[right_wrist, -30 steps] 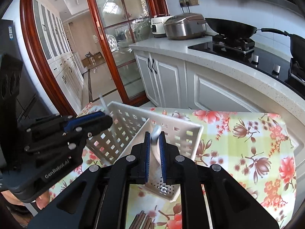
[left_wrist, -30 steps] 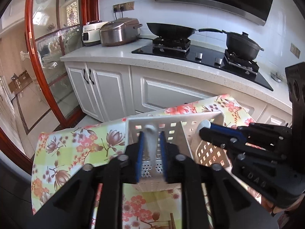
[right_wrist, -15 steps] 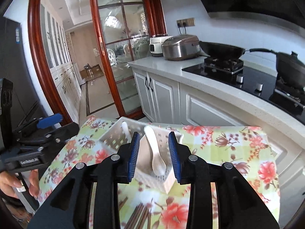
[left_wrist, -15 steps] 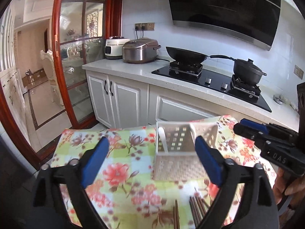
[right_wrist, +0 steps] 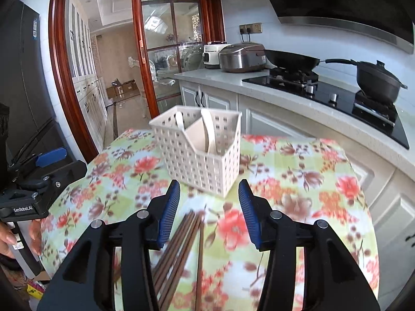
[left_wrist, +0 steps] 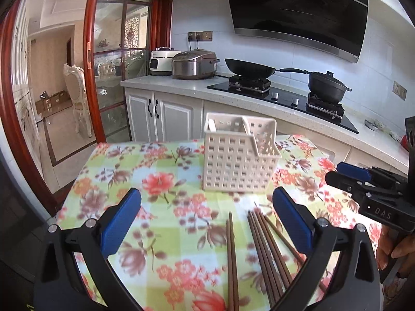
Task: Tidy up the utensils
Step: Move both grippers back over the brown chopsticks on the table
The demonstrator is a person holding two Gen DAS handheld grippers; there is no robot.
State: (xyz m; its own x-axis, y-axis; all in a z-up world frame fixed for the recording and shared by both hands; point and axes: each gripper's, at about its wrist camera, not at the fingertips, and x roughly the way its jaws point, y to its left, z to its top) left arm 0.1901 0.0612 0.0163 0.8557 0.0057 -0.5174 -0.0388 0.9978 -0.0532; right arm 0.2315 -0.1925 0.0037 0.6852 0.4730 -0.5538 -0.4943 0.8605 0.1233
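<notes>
Both grippers are backing off the white caddy [left_wrist: 240, 155], 2 spoons [right_wrist: 208, 132] inside, jaws just opening empty; chopsticks [left_wrist: 264, 254] lying lengthwise beneath the left gripper [left_wrist: 207, 223] and right gripper [right_wrist: 208, 207].

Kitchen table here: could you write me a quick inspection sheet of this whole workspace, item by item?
Surface: small table under a floral tablecloth.
Job's things: white slotted caddy upright, two white spoons standing inside, one per compartment; brown chopsticks lying loose on the cloth in front of it.
Clutter: nothing seen on the table.
Grippers: left gripper wide open, empty; right gripper has just been opening, nothing between its jaws.
Cables: plugs at the wall socket behind the cookers.
Surroundings: counter with rice cooker, wok and lidded pot on the hob; glass sliding door to the left.
</notes>
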